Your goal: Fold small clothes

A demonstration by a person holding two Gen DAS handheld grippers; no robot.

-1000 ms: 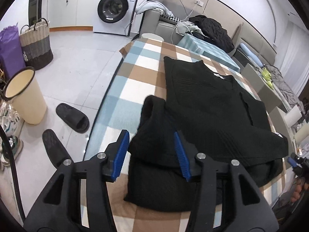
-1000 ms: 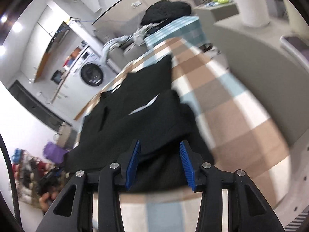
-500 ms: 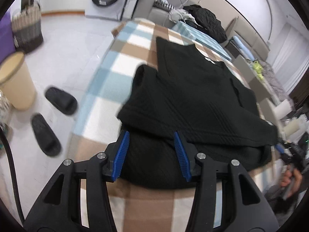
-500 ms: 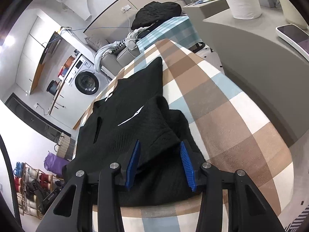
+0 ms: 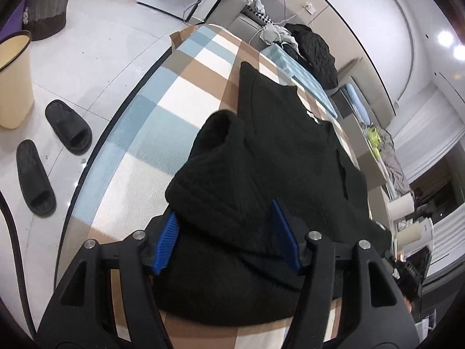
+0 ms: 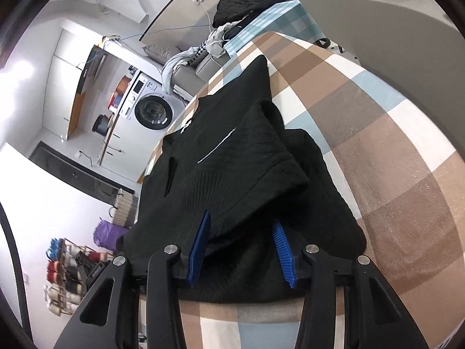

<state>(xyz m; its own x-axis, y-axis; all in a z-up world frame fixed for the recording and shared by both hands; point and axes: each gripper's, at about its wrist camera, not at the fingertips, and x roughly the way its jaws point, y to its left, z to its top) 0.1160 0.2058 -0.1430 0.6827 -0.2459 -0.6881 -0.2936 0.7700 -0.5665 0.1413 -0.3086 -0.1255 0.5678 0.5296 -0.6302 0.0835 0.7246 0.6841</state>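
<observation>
Two spread tongs, the left gripper (image 5: 226,237) and right gripper (image 6: 241,248), straddled folded sleeves of a black sweater (image 5: 279,157) lying mid-frame on the checked table (image 5: 162,122), gripping nothing.

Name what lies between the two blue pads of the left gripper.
A fold of the black garment lies between the open pads of the left gripper, as the left wrist view shows; nothing else.

We are finding nothing readable here: the washing machine (image 6: 151,110) is showing panel markings that are perhaps lettering, too small to make out, and the black garment's (image 5: 284,157) white tag is looking blank.
</observation>
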